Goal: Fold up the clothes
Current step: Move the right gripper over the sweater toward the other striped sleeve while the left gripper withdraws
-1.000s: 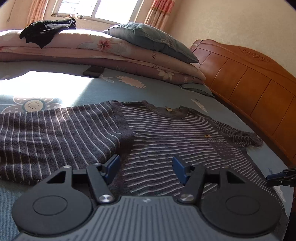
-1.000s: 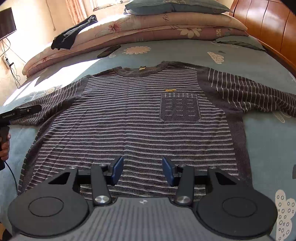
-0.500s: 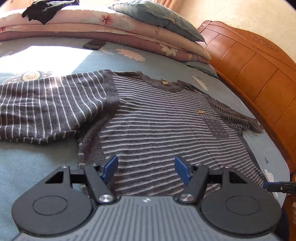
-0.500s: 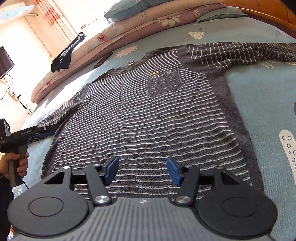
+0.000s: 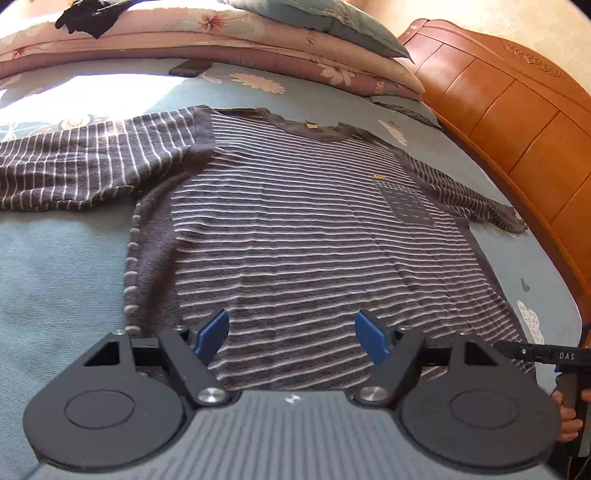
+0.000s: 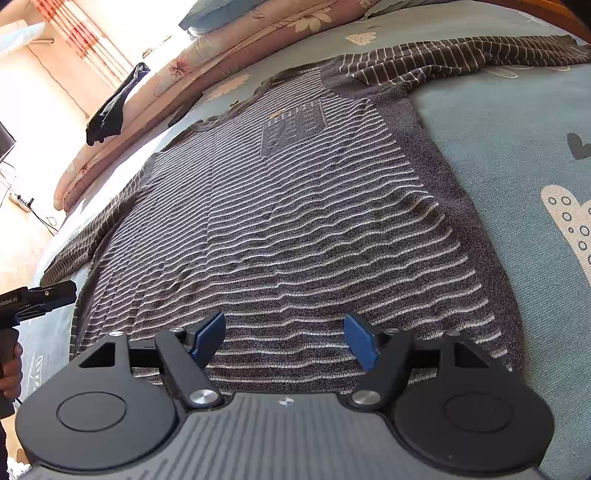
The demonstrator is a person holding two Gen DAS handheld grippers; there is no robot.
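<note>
A dark grey sweater with thin white stripes (image 5: pixel 295 229) lies flat, front up, on the blue bedspread (image 5: pixel 55 277), sleeves spread to both sides; it also shows in the right wrist view (image 6: pixel 295 206). My left gripper (image 5: pixel 291 334) is open and empty, just above the hem near the sweater's left side. My right gripper (image 6: pixel 284 338) is open and empty, over the hem nearer the right side. Each gripper's body shows at the edge of the other's view.
Folded floral quilts (image 5: pixel 221 40) and a pillow (image 5: pixel 325 22) are stacked at the head of the bed, with a black garment (image 5: pixel 88 16) on top. A phone (image 5: pixel 190 67) lies on the bedspread. A wooden headboard (image 5: pixel 517 122) runs along the right.
Both grippers have drawn back and down toward the sweater's hem; the right one has swung rightward and tilted. Both stayed open.
</note>
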